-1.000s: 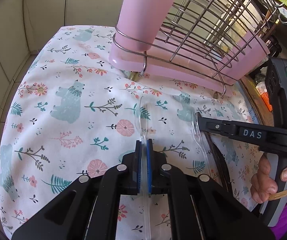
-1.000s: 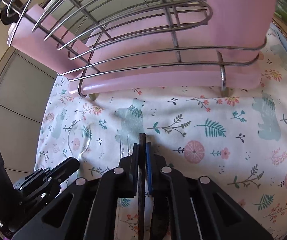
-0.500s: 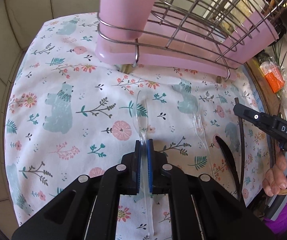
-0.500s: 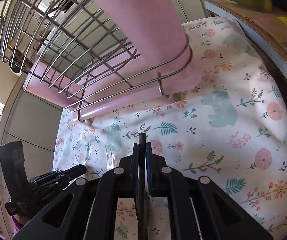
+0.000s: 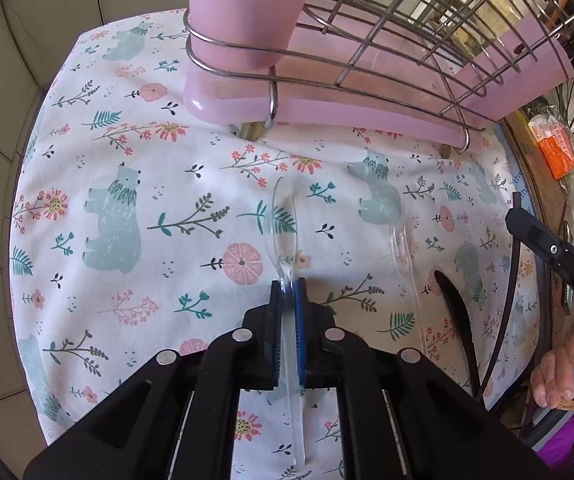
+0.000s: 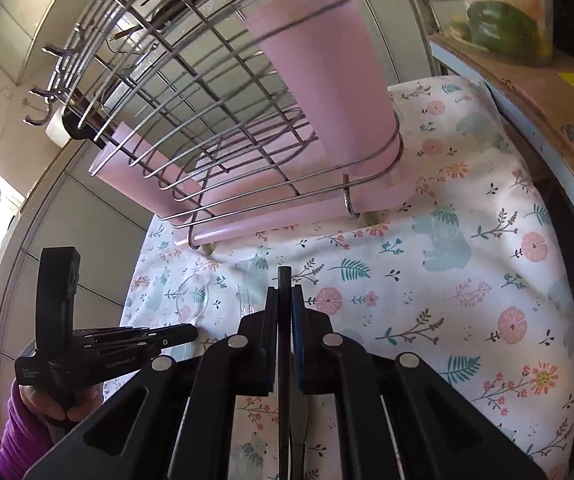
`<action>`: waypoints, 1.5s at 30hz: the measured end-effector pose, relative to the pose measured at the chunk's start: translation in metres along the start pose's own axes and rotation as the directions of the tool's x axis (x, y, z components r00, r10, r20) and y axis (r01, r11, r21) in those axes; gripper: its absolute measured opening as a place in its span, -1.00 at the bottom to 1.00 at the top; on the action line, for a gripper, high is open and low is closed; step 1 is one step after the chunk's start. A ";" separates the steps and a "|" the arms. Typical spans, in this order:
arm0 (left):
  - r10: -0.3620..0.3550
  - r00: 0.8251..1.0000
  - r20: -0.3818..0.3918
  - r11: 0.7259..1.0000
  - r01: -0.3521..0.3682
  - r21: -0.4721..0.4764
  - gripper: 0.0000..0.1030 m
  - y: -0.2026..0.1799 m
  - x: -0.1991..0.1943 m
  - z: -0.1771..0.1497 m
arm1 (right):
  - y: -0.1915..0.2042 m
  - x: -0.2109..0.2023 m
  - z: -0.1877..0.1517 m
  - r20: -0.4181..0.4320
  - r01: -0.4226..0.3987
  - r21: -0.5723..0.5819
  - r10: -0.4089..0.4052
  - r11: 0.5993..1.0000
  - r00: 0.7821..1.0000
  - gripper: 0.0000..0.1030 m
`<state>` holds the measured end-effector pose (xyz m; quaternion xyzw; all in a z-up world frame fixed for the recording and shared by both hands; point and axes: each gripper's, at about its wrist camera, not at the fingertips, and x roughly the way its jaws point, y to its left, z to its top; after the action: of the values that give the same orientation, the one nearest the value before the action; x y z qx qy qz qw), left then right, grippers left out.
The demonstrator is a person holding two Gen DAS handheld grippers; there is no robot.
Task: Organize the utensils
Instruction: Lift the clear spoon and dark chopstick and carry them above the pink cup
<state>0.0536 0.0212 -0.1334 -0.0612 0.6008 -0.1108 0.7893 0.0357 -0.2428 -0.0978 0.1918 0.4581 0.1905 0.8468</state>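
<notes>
My left gripper (image 5: pixel 288 290) is shut on the handle of a clear plastic spoon (image 5: pixel 283 216), whose bowl points toward the rack. A clear plastic fork (image 5: pixel 403 256) and a black serrated knife (image 5: pixel 453 300) lie on the floral cloth (image 5: pixel 127 200) to the right. My right gripper (image 6: pixel 285 294) is shut on a thin dark chopstick (image 6: pixel 283 276), held above the cloth. It also shows in the left wrist view (image 5: pixel 505 304). The wire rack (image 6: pixel 207 120) with pink holders (image 6: pixel 327 80) stands behind; the tall holder has sticks in it.
A cardboard box (image 6: pixel 547 92) with a bag of vegetables (image 6: pixel 499 20) borders the cloth on the right. An orange packet (image 5: pixel 555 152) lies by the rack. Tiled wall (image 5: pixel 47 20) is behind and left. The left gripper body shows in the right wrist view (image 6: pixel 87 348).
The right gripper has lifted with the chopstick and swung right, now looking up at the tall pink holder. The left gripper has drawn back a little, still holding the spoon.
</notes>
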 end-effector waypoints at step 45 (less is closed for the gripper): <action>-0.137 0.633 0.762 0.981 0.192 0.017 -0.96 0.001 -0.189 0.001 | 0.072 -0.175 0.138 0.743 0.261 -0.138 -0.074 0.955 0.665 -0.88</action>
<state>0.0068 0.0692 0.0431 -0.1825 0.2100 -0.1266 0.9522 0.0535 -0.2896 0.1313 0.1080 0.0724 0.0711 0.9890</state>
